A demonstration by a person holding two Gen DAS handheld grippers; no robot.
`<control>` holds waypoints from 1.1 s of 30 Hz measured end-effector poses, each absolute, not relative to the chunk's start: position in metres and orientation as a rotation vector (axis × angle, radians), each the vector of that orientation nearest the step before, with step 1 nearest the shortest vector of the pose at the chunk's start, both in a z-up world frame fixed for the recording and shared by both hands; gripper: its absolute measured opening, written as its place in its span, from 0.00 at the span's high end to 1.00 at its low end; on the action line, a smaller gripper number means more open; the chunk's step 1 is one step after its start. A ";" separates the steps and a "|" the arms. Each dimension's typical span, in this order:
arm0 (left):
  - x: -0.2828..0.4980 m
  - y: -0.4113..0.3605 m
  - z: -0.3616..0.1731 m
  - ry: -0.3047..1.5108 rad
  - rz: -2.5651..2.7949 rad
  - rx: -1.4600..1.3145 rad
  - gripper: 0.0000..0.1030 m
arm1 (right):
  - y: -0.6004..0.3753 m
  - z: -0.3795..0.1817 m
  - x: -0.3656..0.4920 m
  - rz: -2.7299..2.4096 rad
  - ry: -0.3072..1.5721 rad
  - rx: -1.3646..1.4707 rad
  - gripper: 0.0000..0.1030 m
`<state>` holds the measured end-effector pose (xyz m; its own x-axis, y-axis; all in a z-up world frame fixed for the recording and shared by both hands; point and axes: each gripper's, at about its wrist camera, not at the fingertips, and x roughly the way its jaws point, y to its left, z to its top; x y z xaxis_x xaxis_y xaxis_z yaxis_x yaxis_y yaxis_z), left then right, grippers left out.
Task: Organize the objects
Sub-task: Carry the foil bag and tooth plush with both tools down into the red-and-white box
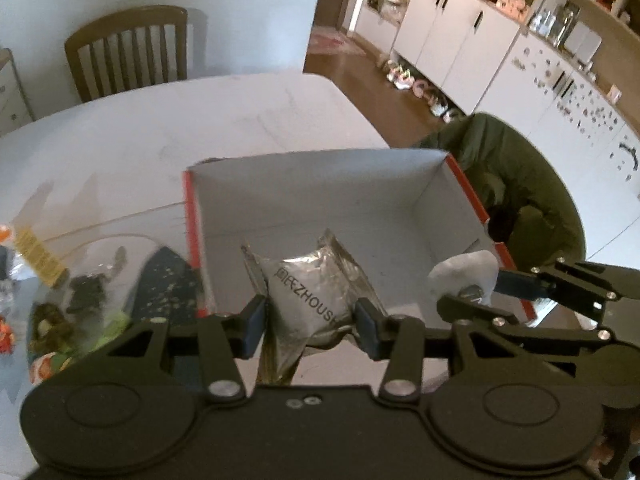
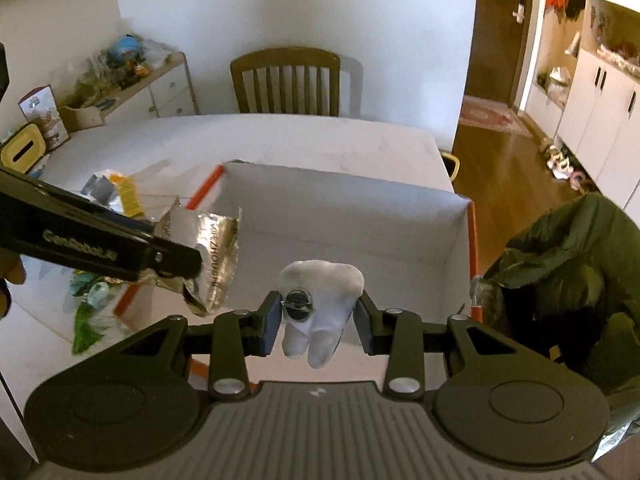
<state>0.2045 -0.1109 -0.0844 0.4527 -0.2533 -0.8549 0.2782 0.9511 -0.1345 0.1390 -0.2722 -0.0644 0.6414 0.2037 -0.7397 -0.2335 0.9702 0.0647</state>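
Observation:
An open cardboard box (image 1: 320, 204) with white inside walls and red outer edges stands on the white table (image 1: 160, 132). My left gripper (image 1: 310, 326) is shut on a silver foil packet (image 1: 308, 292) and holds it over the box's near left part. My right gripper (image 2: 318, 326) is shut on a white tooth-shaped plush (image 2: 320, 304) with a round badge, above the box (image 2: 360, 220) floor. The right gripper (image 1: 476, 292) with the plush (image 1: 464, 274) shows at the right of the left wrist view. The left gripper (image 2: 188, 264) with the packet (image 2: 212, 256) shows at the left of the right wrist view.
Loose packets and a clear bag (image 1: 80, 280) lie on the table left of the box. A wooden chair (image 2: 286, 82) stands at the table's far side. A dark green jacket (image 2: 568, 272) hangs right of the box. A sideboard (image 2: 132, 80) with clutter lines the left wall.

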 end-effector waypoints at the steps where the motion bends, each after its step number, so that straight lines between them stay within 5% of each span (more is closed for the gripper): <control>1: 0.210 -0.117 -0.090 1.059 -0.330 0.041 0.54 | -0.275 -0.067 0.143 0.249 0.850 -0.032 0.63; 33: 0.273 -0.143 -0.174 1.262 -0.233 0.078 0.52 | -0.271 -0.158 0.221 0.328 1.227 -0.154 0.62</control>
<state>0.2732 -0.1434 -0.1743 0.2838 -0.1311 -0.9499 0.2164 0.9738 -0.0697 0.2208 -0.2706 -0.1581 0.2973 0.1629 -0.9408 -0.3276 0.9429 0.0597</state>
